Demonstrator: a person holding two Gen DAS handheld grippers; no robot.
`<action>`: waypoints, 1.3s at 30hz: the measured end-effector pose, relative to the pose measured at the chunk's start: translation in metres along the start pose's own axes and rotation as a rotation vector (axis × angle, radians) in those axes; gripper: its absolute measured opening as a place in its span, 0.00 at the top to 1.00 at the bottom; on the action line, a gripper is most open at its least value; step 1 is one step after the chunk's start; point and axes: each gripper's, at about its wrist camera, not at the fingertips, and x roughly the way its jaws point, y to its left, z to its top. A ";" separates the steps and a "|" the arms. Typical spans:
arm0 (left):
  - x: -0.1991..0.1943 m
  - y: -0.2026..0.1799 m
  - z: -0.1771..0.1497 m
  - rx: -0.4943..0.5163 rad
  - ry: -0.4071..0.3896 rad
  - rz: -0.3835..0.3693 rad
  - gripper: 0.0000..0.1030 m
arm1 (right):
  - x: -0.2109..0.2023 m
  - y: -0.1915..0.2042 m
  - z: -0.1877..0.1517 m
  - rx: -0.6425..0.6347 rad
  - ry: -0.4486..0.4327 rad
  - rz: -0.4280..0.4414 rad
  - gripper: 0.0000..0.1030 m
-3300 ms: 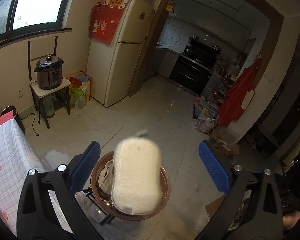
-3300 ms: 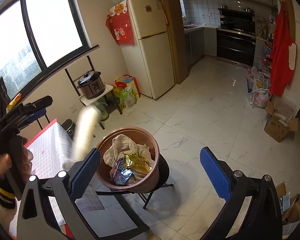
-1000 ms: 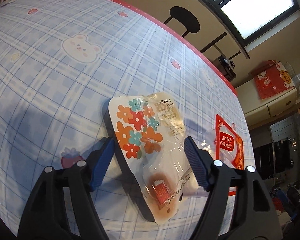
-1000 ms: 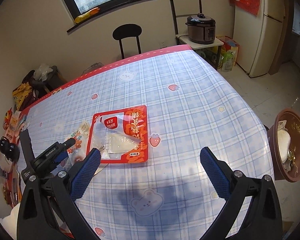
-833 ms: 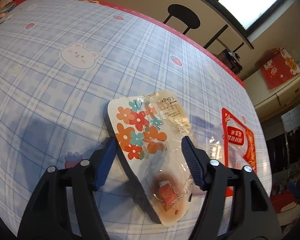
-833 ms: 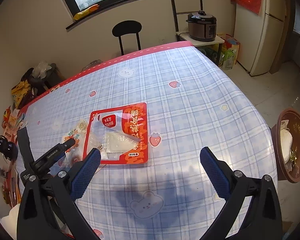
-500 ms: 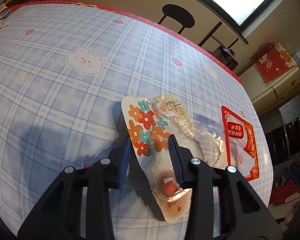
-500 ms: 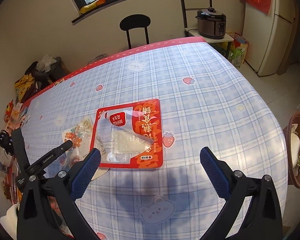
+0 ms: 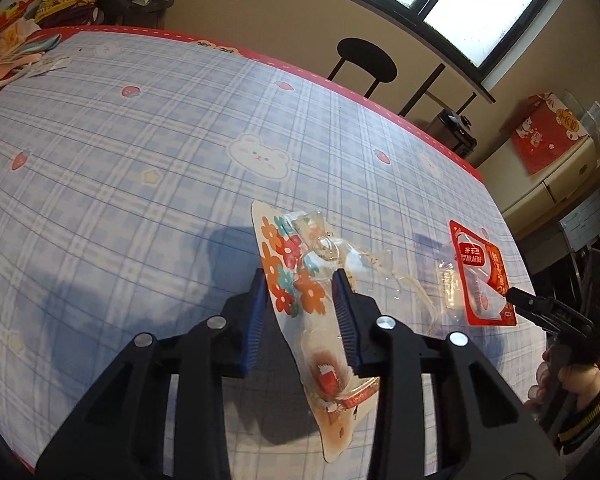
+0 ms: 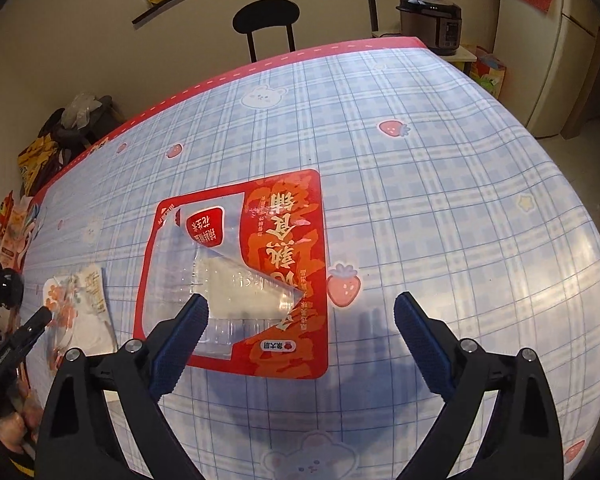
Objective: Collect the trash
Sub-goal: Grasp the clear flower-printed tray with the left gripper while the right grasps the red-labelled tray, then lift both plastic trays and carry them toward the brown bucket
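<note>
Flowered wrapper (image 9: pixel 296 280) sits pinched between left gripper's (image 9: pixel 300 288) pads.

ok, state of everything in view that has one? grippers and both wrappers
Left gripper: just closed, shut on the flower wrapper.
Flower wrapper: crumpled, pinched between the pads, far end lifted off the table.
Right gripper: open, jaws just narrowed slightly, nothing gripped.
Red wrapper: flat on the table, clear film peeled back.

table (image 10: pixel 440 184): blue plaid cloth | on it: red packet (image 10: pixel 276 264) | flowered wrapper (image 9: pixel 296 280)
</note>
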 end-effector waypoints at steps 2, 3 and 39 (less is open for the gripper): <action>-0.011 0.006 -0.002 0.009 -0.009 0.005 0.66 | 0.006 0.001 0.000 0.005 0.008 -0.001 0.18; -0.015 0.008 -0.002 0.012 -0.012 0.008 0.67 | 0.009 0.001 0.001 0.007 0.013 -0.002 0.25; -0.116 -0.054 0.024 0.129 -0.209 -0.027 0.68 | -0.130 0.011 0.004 -0.090 -0.286 0.090 0.80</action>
